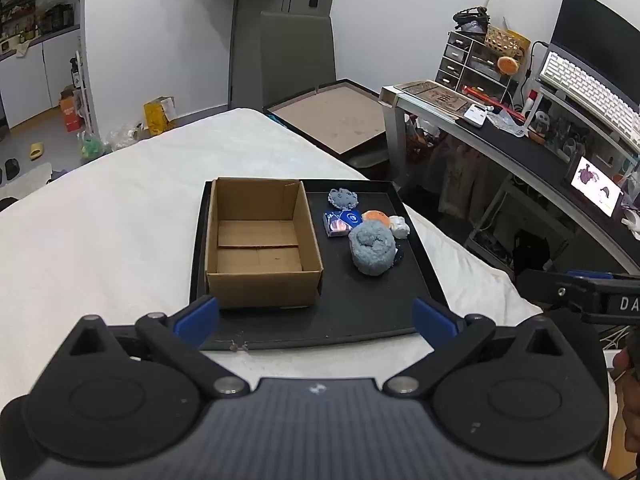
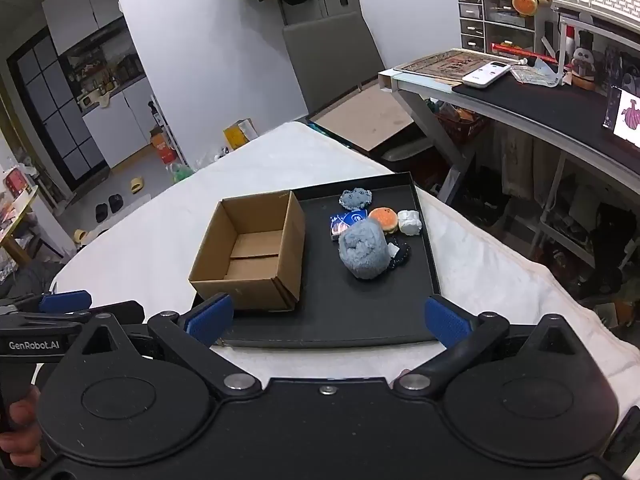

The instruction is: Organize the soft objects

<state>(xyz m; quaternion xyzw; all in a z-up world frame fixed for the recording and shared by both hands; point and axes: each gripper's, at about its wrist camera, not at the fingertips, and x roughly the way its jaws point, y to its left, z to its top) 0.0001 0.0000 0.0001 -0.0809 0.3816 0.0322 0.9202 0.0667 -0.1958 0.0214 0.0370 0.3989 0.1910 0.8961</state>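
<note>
A black tray (image 1: pixel 360 312) (image 2: pixel 340 320) lies on a white bed. An empty open cardboard box (image 1: pixel 260 240) (image 2: pixel 252 248) stands on its left half. To the right lie a large blue-grey fluffy ball (image 1: pixel 372 246) (image 2: pixel 363 250), a small grey plush (image 1: pixel 342 198) (image 2: pixel 355 198), an orange plush (image 1: pixel 375 216) (image 2: pixel 383 218), a white soft lump (image 1: pixel 400 226) (image 2: pixel 410 222), a blue card box (image 1: pixel 340 222) (image 2: pixel 346 222) and a dark item (image 2: pixel 400 254) behind the ball. My left gripper (image 1: pixel 316 316) and right gripper (image 2: pixel 328 320) are open and empty, at the tray's near edge.
The white bed (image 1: pixel 120 220) (image 2: pixel 500 280) stretches left and far. A desk (image 1: pixel 520 148) (image 2: pixel 540 96) with keyboard, drawers and screens stands to the right. A grey chair (image 1: pixel 296 52) and a board (image 1: pixel 336 116) are beyond the bed. The right gripper's body (image 1: pixel 592 292) shows at right.
</note>
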